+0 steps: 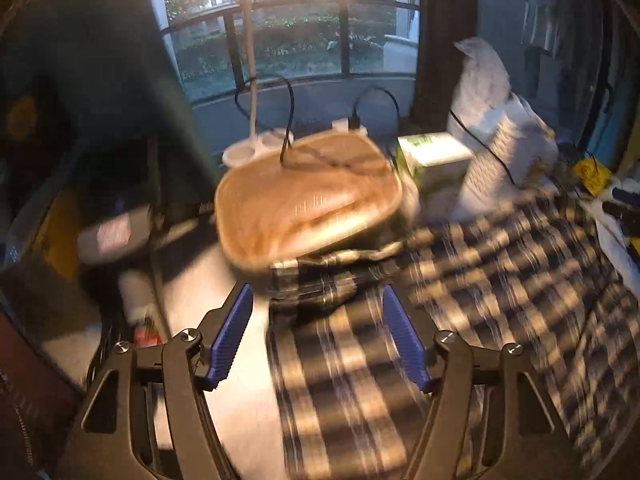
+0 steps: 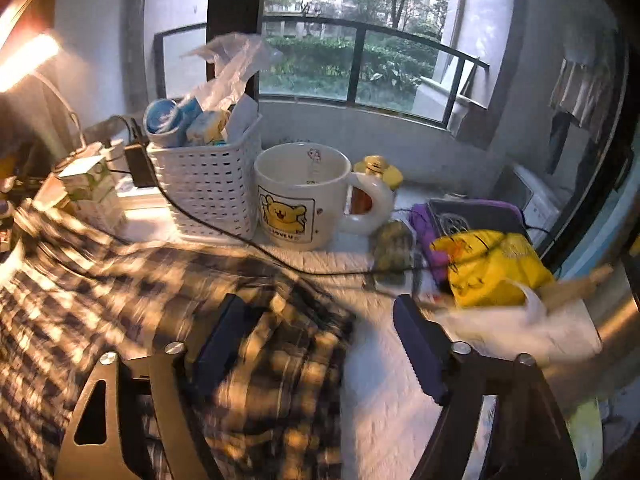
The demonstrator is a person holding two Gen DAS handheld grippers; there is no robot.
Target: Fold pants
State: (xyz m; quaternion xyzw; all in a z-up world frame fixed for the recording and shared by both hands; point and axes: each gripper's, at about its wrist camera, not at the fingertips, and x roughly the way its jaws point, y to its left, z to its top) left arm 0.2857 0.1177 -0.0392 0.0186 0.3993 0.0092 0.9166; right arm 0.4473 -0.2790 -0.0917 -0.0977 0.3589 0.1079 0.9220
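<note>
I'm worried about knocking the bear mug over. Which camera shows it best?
The right wrist view: the mug stands upright beside the white basket, just beyond the plaid pants. In the left wrist view I cannot make the mug out.

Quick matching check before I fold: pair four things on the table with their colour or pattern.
1. pants
2. mug
3. basket
4. crumpled bag

a. yellow
b. white lattice
c. white with a yellow bear
d. dark and pale plaid

Pairs: 1-d, 2-c, 3-b, 4-a
</note>
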